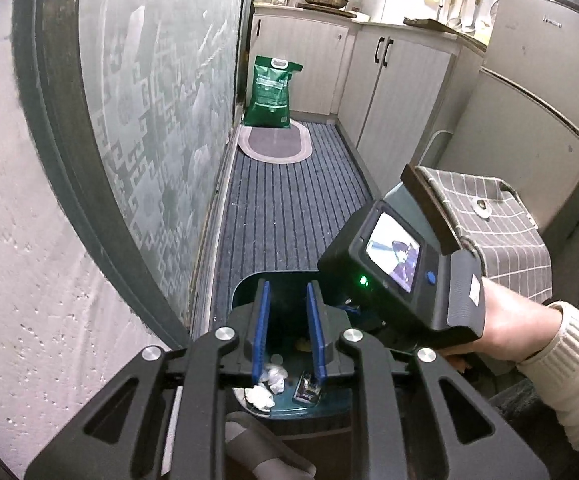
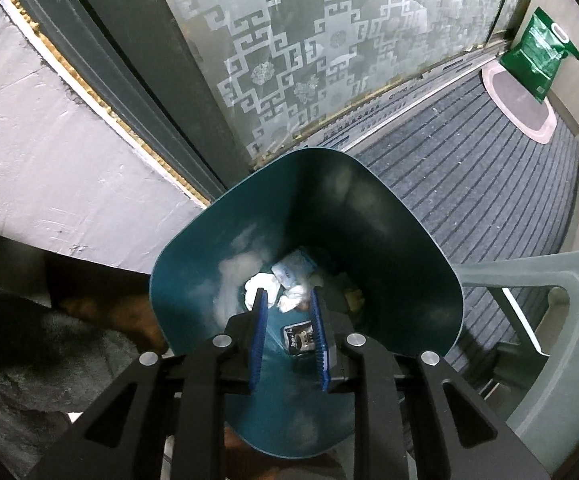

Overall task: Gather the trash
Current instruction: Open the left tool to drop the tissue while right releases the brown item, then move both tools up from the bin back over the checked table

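The teal plastic waste bin stands on the grey ribbed floor mat beside the patterned glass door. Crumpled white tissues and a dark printed wrapper already lie inside. The left claw and right claw hover above, slightly parted, gripping nothing. No loose trash is visible on the mat.

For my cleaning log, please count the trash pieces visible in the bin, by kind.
White tissue wads: 2
Dark wrapper: 1
White-blue packet: 1
Yellow scrap: 1
Total: 5 seen; more may be hidden.
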